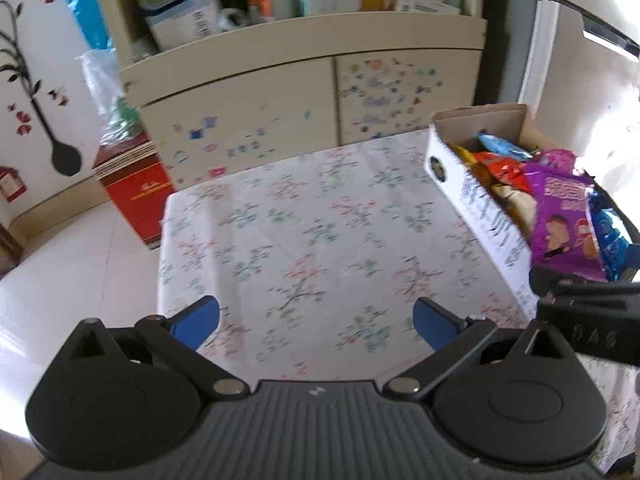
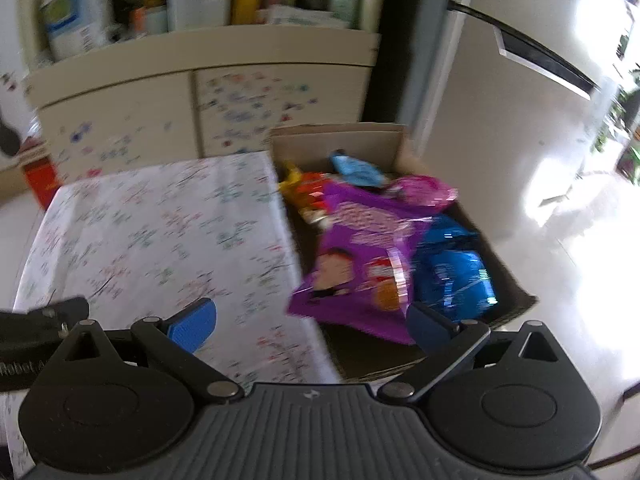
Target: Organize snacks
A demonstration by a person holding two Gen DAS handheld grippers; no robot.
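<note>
A cardboard box (image 2: 384,140) stands at the table's right edge, filled with snack bags. A large purple bag (image 2: 360,264) lies on top, over the box's near left wall. Beside it are a blue bag (image 2: 452,272), a pink bag (image 2: 420,192), an orange bag (image 2: 308,192) and a light blue bag (image 2: 356,170). The box (image 1: 472,200) and purple bag (image 1: 560,220) also show in the left wrist view. My left gripper (image 1: 316,322) is open and empty above the floral tablecloth (image 1: 300,240). My right gripper (image 2: 312,324) is open and empty, just before the purple bag.
A cream cabinet (image 1: 300,92) with stickers stands behind the table, its shelf crowded with boxes and bottles. A red box (image 1: 132,192) sits on the floor at the table's far left. A white fridge (image 2: 500,120) stands to the right. The floor is glossy white.
</note>
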